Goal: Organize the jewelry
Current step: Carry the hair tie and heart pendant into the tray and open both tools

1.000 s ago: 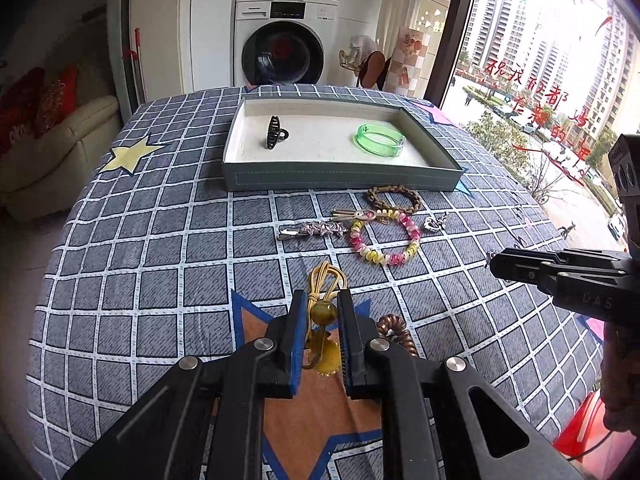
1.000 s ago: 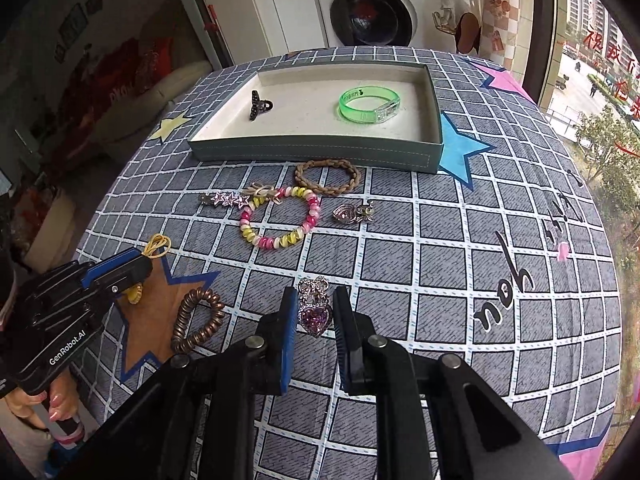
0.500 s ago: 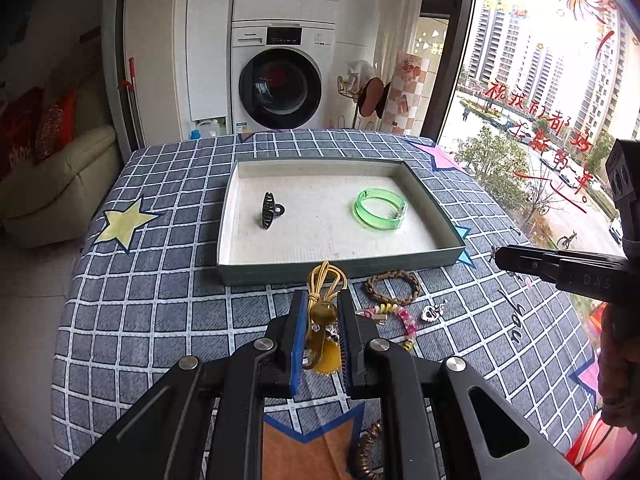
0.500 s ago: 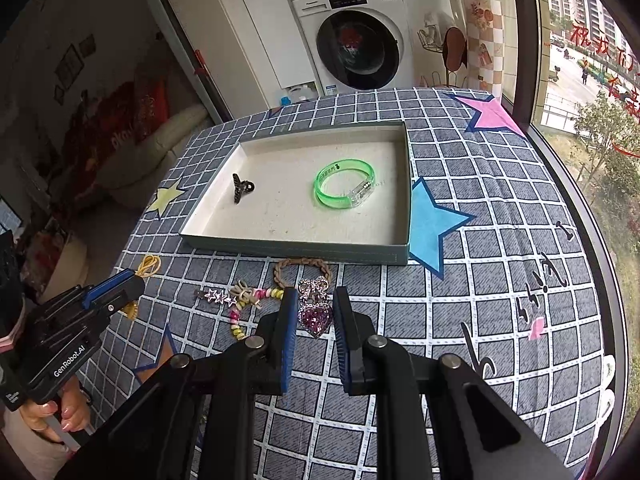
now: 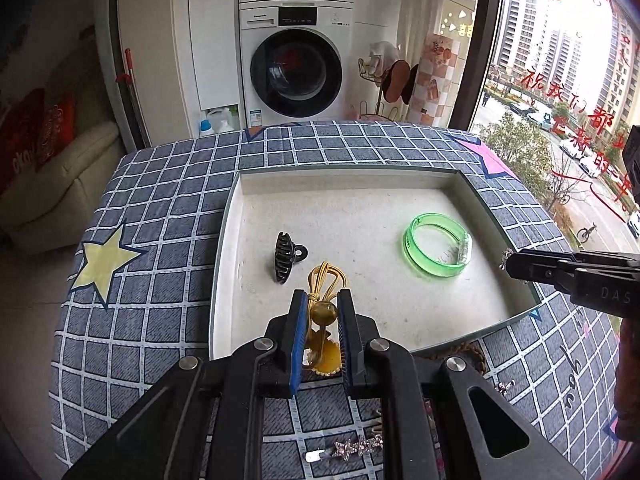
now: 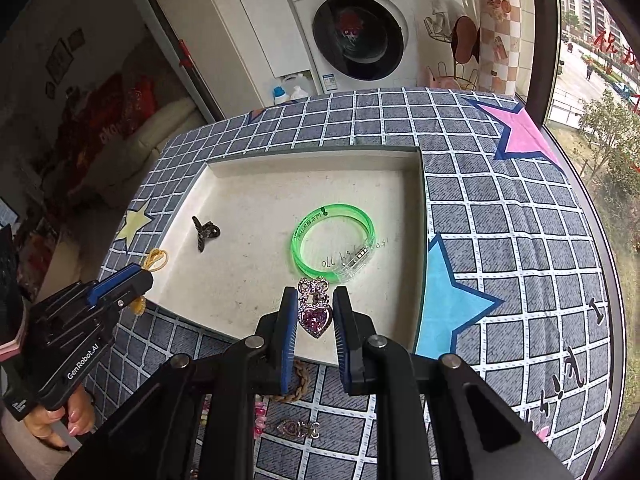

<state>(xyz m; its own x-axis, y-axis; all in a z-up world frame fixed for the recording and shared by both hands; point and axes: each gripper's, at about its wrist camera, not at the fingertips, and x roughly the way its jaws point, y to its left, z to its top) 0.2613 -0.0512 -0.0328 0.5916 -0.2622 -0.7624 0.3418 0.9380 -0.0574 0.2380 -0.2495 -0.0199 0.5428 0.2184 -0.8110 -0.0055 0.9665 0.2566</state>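
My left gripper (image 5: pixel 322 300) is shut on a gold hair tie with an amber bead (image 5: pixel 323 312) and holds it over the near part of the white-lined tray (image 5: pixel 224 240). My right gripper (image 6: pixel 314 300) is shut on a pink heart brooch with a rhinestone bow (image 6: pixel 315 314), above the tray's near edge (image 6: pixel 280 344). In the tray lie a black claw clip (image 5: pixel 285 256) and a green bangle (image 5: pixel 436 250); both show in the right wrist view, the clip (image 6: pixel 204 232) and the bangle (image 6: pixel 334 242). The left gripper shows at the tray's left (image 6: pixel 140 276).
On the checked cloth in front of the tray lie a braided brown bracelet (image 6: pixel 302 380), a star hair clip (image 5: pixel 352 448), a small heart charm (image 6: pixel 296 428) and pink beads (image 6: pixel 260 416). A washing machine (image 5: pixel 296 56) stands behind the table. A window is at the right.
Both grippers have moved forward from the cloth to above the tray's near part, each still holding its piece. The tray looks much closer and larger now.
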